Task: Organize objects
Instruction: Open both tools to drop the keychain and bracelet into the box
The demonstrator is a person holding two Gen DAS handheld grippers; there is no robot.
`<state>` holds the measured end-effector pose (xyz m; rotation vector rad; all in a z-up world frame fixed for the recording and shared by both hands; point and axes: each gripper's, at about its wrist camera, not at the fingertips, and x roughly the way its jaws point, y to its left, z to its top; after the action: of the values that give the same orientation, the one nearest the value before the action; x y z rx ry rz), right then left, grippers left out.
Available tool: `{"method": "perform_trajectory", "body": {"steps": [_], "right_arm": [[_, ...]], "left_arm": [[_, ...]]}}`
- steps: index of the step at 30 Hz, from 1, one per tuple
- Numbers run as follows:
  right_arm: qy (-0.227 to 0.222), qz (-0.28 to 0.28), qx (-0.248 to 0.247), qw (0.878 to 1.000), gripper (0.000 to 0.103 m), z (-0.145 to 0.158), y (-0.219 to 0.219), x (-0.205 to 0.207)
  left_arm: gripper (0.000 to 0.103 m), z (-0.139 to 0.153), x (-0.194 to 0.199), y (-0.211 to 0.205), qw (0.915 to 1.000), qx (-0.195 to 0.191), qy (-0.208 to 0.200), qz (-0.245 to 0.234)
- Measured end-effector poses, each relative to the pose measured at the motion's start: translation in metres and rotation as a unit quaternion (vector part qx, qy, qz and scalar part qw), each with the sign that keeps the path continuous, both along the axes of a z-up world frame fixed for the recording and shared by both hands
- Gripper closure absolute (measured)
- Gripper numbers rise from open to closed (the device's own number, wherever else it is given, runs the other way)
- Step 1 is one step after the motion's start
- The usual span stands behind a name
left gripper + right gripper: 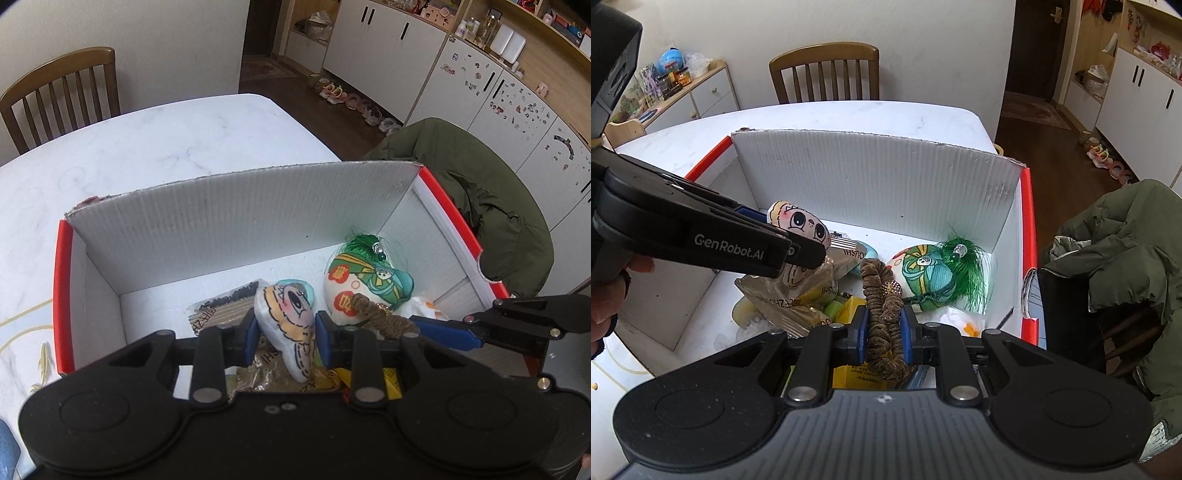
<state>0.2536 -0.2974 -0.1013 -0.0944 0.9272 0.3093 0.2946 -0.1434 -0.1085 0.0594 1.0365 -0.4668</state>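
My left gripper (284, 332) is shut on a small cartoon-face pillow (288, 325), held over the open red-and-white cardboard box (236, 229). The same pillow (801, 225) shows in the right wrist view, with the left gripper (809, 251) coming in from the left. My right gripper (884, 332) is shut on a brown scrunchie (882, 306), also over the box; the scrunchie (380, 317) and the right gripper (424, 325) appear at the right in the left wrist view. A green-tasselled round sachet (931, 277) lies on the box floor beside crinkly snack packets (790, 299).
The box stands on a white marble table (155, 140). A wooden chair (823, 74) is behind the table, and a green coat (1126, 251) hangs over a chair to the right. White cabinets (480, 92) and shoes line the far wall.
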Motion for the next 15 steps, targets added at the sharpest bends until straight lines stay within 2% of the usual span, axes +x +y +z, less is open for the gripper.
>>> {"method": "perform_trajectory", "body": {"steps": [9,12,14,15], "right_arm": [[-0.01,0.005,0.027,1.0,0.076,0.011,-0.006,-0.011],[-0.016,0.003,0.034,0.999,0.073,0.017,-0.008,-0.017],[-0.023,0.003,0.041,0.999,0.061,0.022,-0.009,-0.021],[-0.027,0.001,0.046,0.999,0.057,0.025,-0.01,-0.024]], "left_arm": [[0.064,0.007,-0.01,0.002,0.9999,-0.007,-0.009,-0.006],[0.057,0.011,-0.016,0.005,0.9999,-0.004,-0.015,-0.006],[0.045,0.015,-0.022,0.008,0.9998,-0.005,-0.021,-0.004],[0.045,0.018,-0.025,0.01,0.9997,-0.007,-0.025,-0.003]]}}
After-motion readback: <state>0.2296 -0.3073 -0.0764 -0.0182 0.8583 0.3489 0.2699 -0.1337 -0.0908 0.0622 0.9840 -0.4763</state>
